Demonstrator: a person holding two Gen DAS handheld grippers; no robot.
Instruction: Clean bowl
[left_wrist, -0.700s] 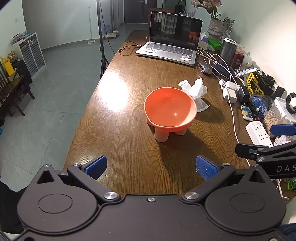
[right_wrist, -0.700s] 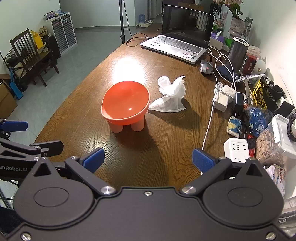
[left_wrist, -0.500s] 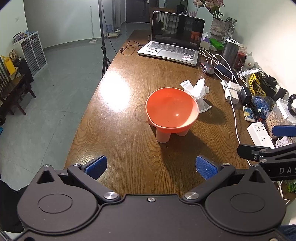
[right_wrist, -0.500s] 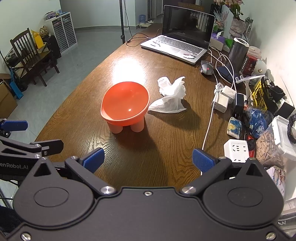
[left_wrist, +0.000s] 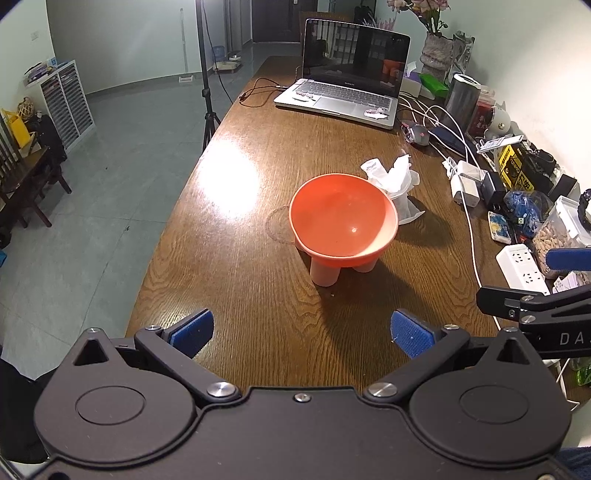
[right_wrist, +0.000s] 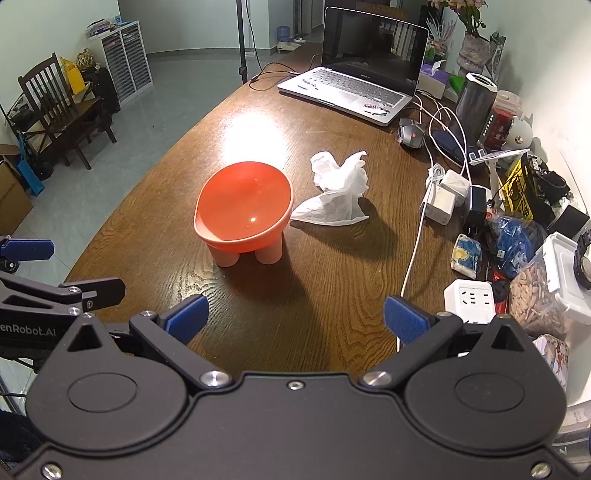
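Two grippers are hanging wide and empty over the near end of the counter (left_wrist: 236, 206), the left gripper (left_wrist: 301, 334) and the right gripper (right_wrist: 295, 319) both tilting down toward the orange bowl (left_wrist: 343, 221). Compared with a moment ago, the bowl is sitting slightly lower in the left view, so little is changing. The crumpled tissue (right_wrist: 338, 192) is lying just beside it, untouched; wiping is not yet beginning.
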